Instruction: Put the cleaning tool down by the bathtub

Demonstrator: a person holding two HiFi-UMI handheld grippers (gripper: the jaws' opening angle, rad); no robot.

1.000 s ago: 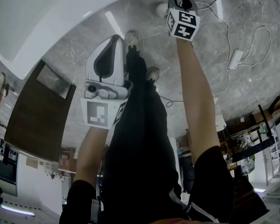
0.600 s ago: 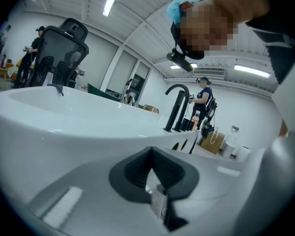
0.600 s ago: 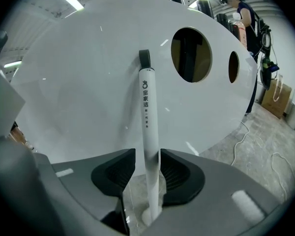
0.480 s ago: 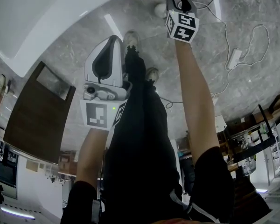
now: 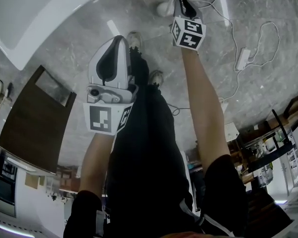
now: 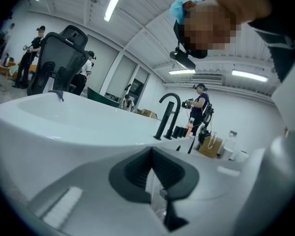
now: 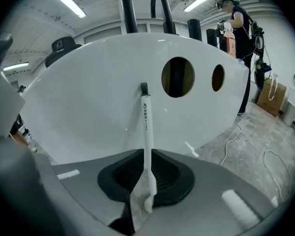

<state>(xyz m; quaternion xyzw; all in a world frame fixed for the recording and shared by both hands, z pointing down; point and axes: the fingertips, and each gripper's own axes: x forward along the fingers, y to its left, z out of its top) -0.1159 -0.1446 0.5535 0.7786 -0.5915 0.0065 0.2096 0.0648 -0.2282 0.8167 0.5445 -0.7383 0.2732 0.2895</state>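
Observation:
The cleaning tool is a white long-handled brush that leans upright against the white bathtub outer wall. Its round head rests on the marble floor by the tub. My right gripper hangs just right of it. In the right gripper view the right gripper has just been closing to a narrow slit. The handle shows in line with that slit, and the pads do not press it. My left gripper is held lower and nearer, shut and empty, with the left gripper aimed at the tub rim.
A dark wooden panel stands at the left by the tub. A white power strip and its loose cables lie on the floor at the right. A black faucet and bottles stand at the tub's far side. Other people stand behind.
Both grippers have lifted a little. The right gripper has drawn back slightly from the brush, which stays leaning against the tub.

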